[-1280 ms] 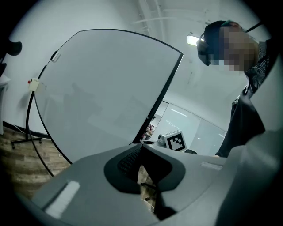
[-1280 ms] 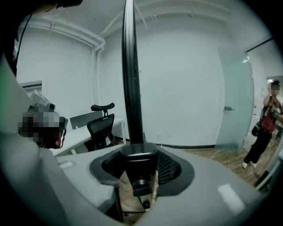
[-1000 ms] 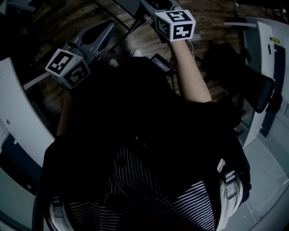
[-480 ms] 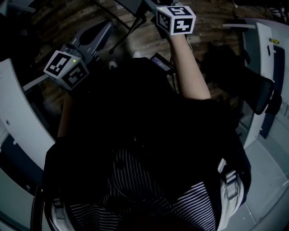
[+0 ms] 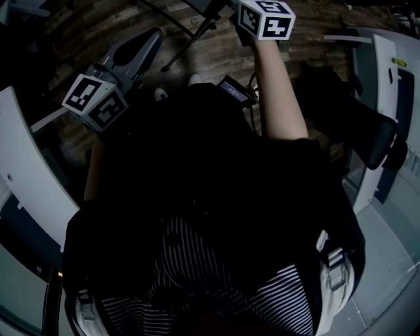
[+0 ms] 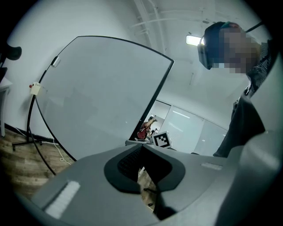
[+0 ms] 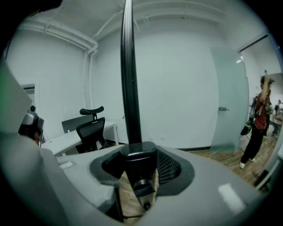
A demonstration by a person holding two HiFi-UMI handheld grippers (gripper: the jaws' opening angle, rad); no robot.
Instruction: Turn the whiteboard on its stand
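The whiteboard (image 6: 97, 97), pale with a thin black frame, stands at an angle in the left gripper view. In the right gripper view it shows edge-on as a black upright bar (image 7: 128, 66). My right gripper (image 7: 139, 154) is shut on that frame edge, at a black fitting low on it. Its marker cube (image 5: 266, 18) sits at the top of the head view, jaws out of frame. My left gripper (image 6: 142, 145) sits just short of the board's near edge, tips together with nothing between them. In the head view the left gripper (image 5: 147, 39) is at upper left.
The stand's black legs (image 5: 190, 39) cross the wooden floor ahead of me, one foot (image 6: 22, 143) near the wall. A black office chair (image 7: 90, 128) and white desk (image 7: 66, 141) stand beyond. Another person (image 7: 258, 119) stands by a glass door (image 7: 225, 101). A second chair (image 5: 367, 125) is at my right.
In the head view the right gripper's cube has moved up and to the right, still on the board's edge. The left gripper has shifted only slightly.
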